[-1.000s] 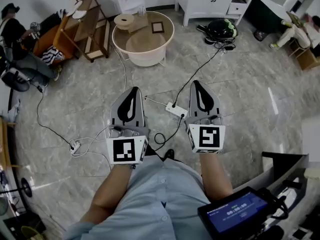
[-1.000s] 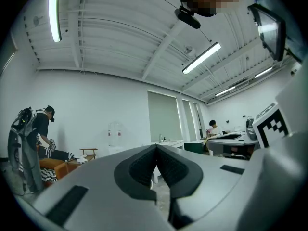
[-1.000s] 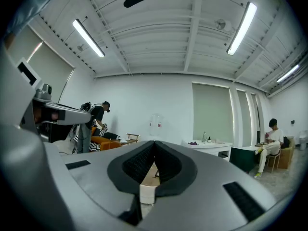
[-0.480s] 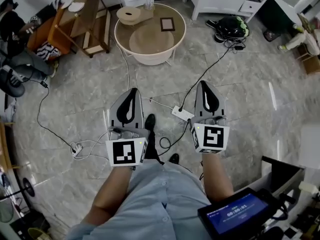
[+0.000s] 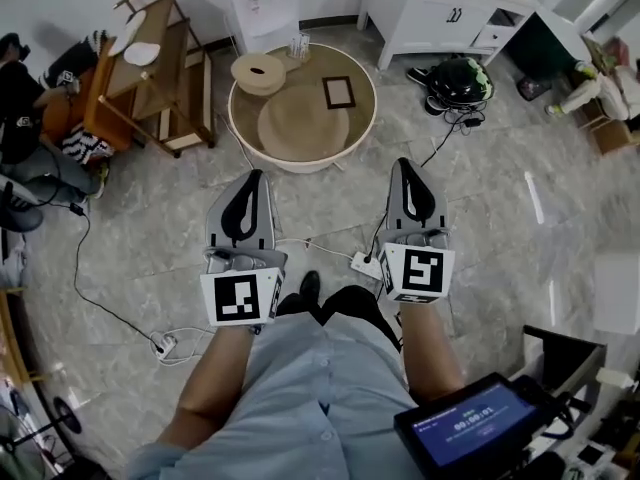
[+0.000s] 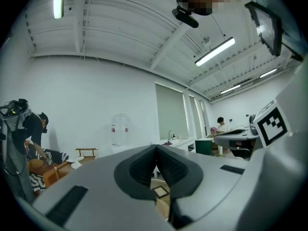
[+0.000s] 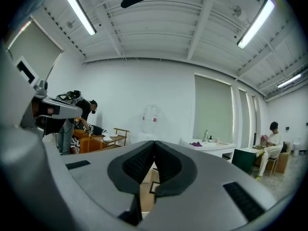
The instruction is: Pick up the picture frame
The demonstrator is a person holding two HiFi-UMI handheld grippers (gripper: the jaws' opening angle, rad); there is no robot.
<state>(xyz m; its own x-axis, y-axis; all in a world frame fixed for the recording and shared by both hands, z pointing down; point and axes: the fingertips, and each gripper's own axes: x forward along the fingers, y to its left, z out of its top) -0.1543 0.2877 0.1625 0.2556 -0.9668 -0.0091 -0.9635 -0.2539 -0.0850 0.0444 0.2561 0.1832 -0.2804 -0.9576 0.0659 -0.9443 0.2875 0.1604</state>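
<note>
A small dark-rimmed picture frame [image 5: 339, 92] lies flat on the right side of a low round table [image 5: 362, 131] ahead of me. It shows as a small square [image 6: 160, 191] in the left gripper view and as a dark edge [image 7: 153, 186] in the right gripper view, below each pair of jaws. My left gripper [image 5: 250, 180] and right gripper [image 5: 406, 168] hover side by side over the floor, short of the table. Both are shut with nothing between the jaws.
The table also carries a round woven mat [image 5: 302, 122], a round box with a hole [image 5: 258, 73] and glass jars [image 5: 299, 46]. A wooden rack [image 5: 150, 63] stands left, a white cabinet [image 5: 448, 13] back right, a helmet [image 5: 460, 78] beside it. Cables and a power strip [image 5: 361, 264] lie underfoot.
I have stepped toward the round table, so it and the frame sit nearer and lower in the head view. Both grippers stay shut and keep their spacing.
</note>
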